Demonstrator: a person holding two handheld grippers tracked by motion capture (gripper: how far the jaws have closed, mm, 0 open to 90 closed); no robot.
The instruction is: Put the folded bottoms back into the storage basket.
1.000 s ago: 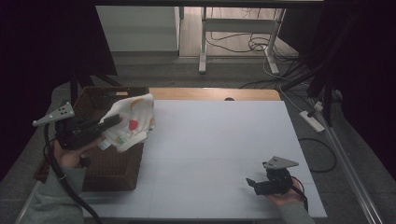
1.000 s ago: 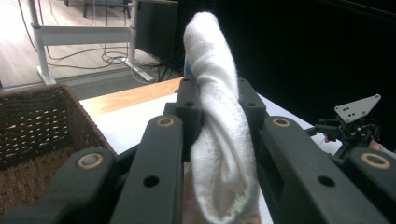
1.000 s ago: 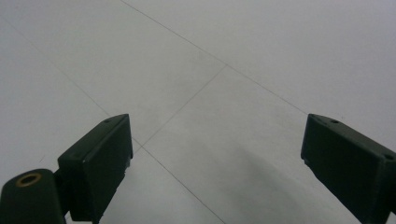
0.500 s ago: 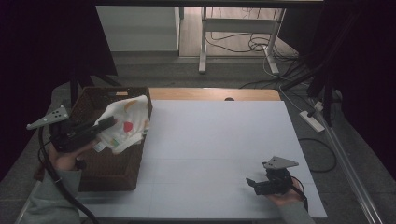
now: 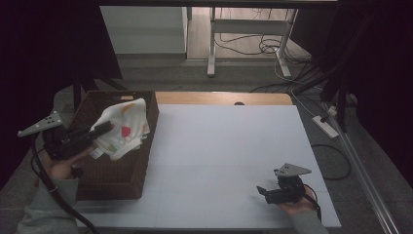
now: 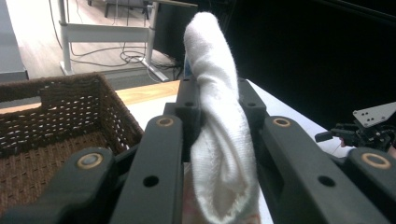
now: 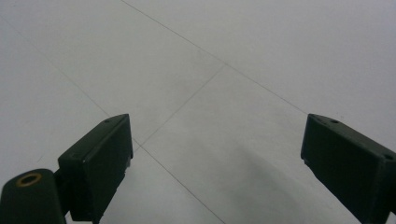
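Note:
A white cloth (image 5: pixel 124 127) with red and orange prints hangs over the brown wicker basket (image 5: pixel 113 178) at the table's left. My left gripper (image 5: pixel 103 128) is shut on the cloth, above the basket. In the left gripper view the cloth (image 6: pixel 217 116) stands pinched between the two black jaws, with the basket (image 6: pixel 56 121) to the left. My right gripper (image 5: pixel 260 190) rests low near the front right of the white table (image 5: pixel 229 146). It is open, and in the right gripper view its fingers (image 7: pixel 95 163) have nothing between them.
Beyond the far edge of the table are a desk frame (image 5: pixel 243 39), cables on the floor and a power strip (image 5: pixel 325 126) at the right. The other hand's gripper (image 6: pixel 369 128) appears at the right of the left gripper view.
My left gripper has carried the cloth leftward and back toward the person, further over the basket. The right gripper has stayed where it was.

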